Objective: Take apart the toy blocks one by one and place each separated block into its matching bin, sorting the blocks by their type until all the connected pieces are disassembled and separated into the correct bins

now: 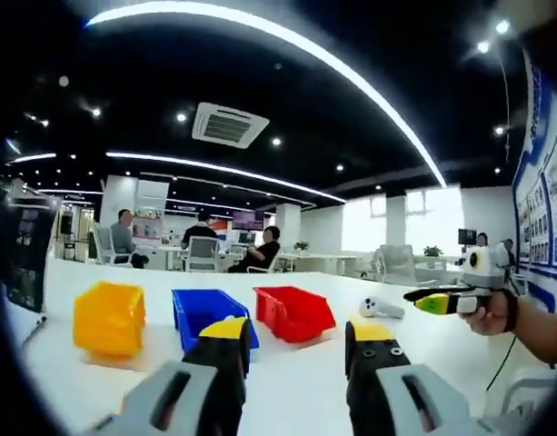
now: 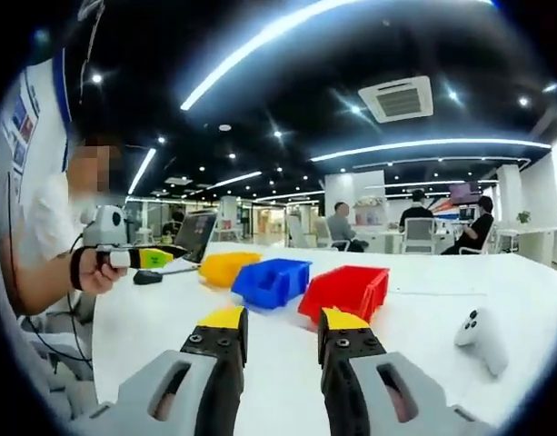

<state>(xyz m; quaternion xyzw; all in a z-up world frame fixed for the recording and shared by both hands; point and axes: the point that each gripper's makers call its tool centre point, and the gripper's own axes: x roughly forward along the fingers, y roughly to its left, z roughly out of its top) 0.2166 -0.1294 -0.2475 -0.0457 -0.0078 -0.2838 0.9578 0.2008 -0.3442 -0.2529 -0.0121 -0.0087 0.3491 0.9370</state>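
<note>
Three bins stand in a row on the white table [image 1: 287, 391]: yellow bin [image 1: 109, 318], blue bin [image 1: 210, 313], red bin [image 1: 293, 312]. No toy blocks can be made out, so their position relative to the jaws cannot be told. Such blocks are probably light, stiff and slippery, best pinched across flat sides near a joint. The left gripper [image 1: 292, 350] and right gripper [image 2: 278, 336] both hover with jaws spread, empty.

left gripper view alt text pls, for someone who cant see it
The left gripper hangs open above a white table, its yellow-tipped fingers aimed at three bins in a row: yellow bin, blue bin, red bin. At the right, a hand holds the other gripper; a white controller lies near it.
</note>
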